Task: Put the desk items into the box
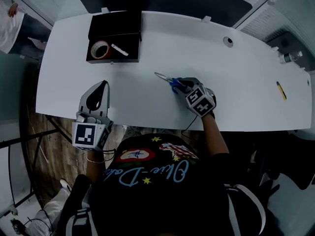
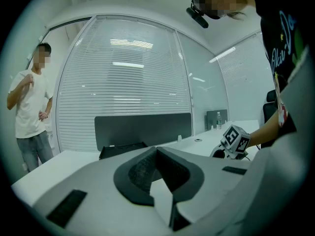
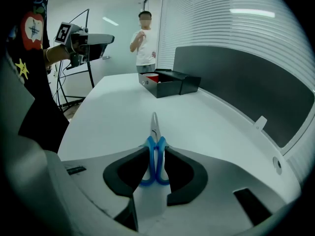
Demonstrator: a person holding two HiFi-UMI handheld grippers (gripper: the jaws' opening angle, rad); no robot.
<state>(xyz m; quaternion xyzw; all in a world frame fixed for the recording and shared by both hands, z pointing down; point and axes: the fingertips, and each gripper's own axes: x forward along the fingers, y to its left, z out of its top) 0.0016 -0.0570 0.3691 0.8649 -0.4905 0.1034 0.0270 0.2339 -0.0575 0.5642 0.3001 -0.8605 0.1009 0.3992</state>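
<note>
Scissors (image 1: 167, 79) flat on desk (image 1: 206, 48) | right gripper (image 3: 157, 149) jaws wide apart round handles (image 3: 150, 159), not pinching yet, likely to lift | left gripper (image 2: 156, 151) closed, empty, waiting.

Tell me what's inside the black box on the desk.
Inside the black box lie a roll of tape and a small white stick-like item, side by side. Whatever is under the tape or tight against the near wall cannot be seen.

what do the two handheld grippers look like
Both the left gripper and right gripper have pale grey bodies with black jaw pads, and each carries a cube of black-and-white square markers. The person wears a black printed T-shirt.
</note>
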